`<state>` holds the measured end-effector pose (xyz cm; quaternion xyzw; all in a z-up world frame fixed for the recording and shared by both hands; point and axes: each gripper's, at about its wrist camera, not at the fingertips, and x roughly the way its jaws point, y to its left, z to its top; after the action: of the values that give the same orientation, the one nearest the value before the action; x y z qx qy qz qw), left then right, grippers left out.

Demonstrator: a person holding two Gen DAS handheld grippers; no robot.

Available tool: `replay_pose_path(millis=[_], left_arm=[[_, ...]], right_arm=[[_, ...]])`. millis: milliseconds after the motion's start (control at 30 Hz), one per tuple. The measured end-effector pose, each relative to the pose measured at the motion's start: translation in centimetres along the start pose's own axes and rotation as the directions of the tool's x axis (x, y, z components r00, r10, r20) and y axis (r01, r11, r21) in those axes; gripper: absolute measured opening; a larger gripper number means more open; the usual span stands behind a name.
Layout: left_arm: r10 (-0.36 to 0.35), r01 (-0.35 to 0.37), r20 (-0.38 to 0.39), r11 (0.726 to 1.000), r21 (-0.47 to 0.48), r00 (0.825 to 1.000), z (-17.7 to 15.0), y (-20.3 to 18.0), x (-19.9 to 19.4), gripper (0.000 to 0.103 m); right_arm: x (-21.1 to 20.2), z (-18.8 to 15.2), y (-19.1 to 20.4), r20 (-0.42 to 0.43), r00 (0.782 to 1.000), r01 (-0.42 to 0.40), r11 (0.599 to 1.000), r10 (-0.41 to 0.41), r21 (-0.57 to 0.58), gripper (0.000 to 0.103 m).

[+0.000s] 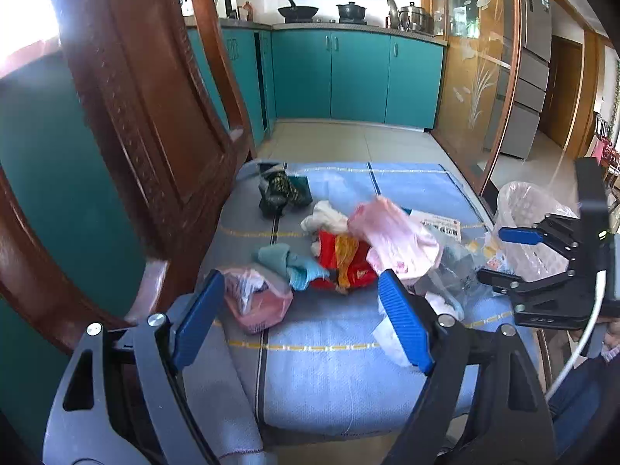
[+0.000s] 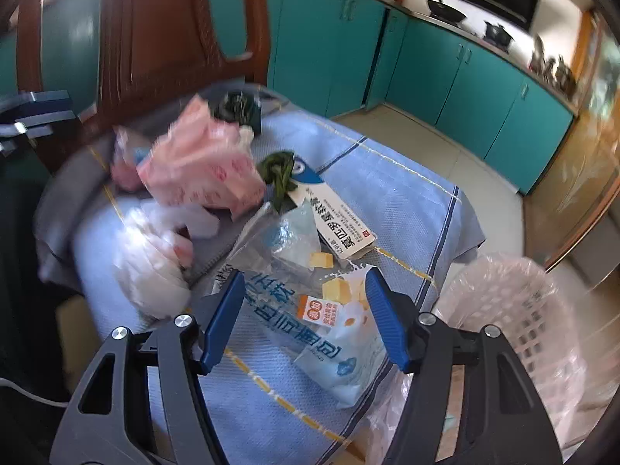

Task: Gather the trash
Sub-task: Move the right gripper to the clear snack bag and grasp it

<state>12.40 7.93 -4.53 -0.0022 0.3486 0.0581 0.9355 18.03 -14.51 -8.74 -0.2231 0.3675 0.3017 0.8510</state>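
Trash lies on a blue cloth-covered seat point(image 1: 341, 352). A pink plastic bag point(image 1: 391, 238) point(image 2: 201, 162) lies in the middle, blurred. A red snack wrapper point(image 1: 345, 263), a teal rag point(image 1: 290, 263), a small pink bag point(image 1: 255, 302) and white tissue point(image 1: 325, 217) lie around it. A clear bread bag point(image 2: 310, 317) with blue print lies between the fingers of my right gripper point(image 2: 306, 317), which is open. My left gripper point(image 1: 302, 317) is open and empty above the seat's near part. A lined white basket point(image 2: 515, 321) point(image 1: 527, 224) stands to the right.
A carved wooden chair back point(image 1: 155, 116) rises on the left. A dark crumpled packet point(image 1: 283, 190) lies at the seat's far edge. A white card with print point(image 2: 341, 217), green leaves point(image 2: 279, 178) and a white plastic bag point(image 2: 155, 267) lie on the seat. Teal cabinets point(image 1: 348, 77) stand behind.
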Motion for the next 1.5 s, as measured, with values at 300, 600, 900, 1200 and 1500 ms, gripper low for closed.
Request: replay_pose_path(millis=[300,600,900,1200,1500], left_arm=[[-0.044,0.044,-0.044,0.999,-0.001,0.998,-1.4,-1.2,0.6,0.083],[-0.058,0.059,-0.062,0.998,0.012,0.996,-1.8,-2.0,0.7,0.083],[-0.059,0.061,-0.082,0.998,0.017,0.995,-2.3,-2.5,0.9,0.084],[-0.067,0.069,-0.096,0.997,0.02,0.993,-2.8,-2.9,1.1,0.085],[-0.088,0.092,-0.123,0.995,0.026,0.989,-3.2,-3.5,2.0,0.085]], right_arm=[[1.7,-1.0,1.0,-0.052,0.997,-0.053,0.998,0.053,0.016,0.062],[1.0,-1.5,1.5,-0.039,0.988,-0.146,0.988,0.147,0.042,0.001],[-1.7,-1.2,0.3,0.054,0.988,-0.146,0.985,0.142,0.088,0.001],[-3.3,-1.5,-2.0,0.095,0.988,-0.132,0.983,0.121,0.125,0.001],[-2.5,-2.5,-2.0,0.044,0.996,-0.081,0.995,0.078,0.066,0.056]])
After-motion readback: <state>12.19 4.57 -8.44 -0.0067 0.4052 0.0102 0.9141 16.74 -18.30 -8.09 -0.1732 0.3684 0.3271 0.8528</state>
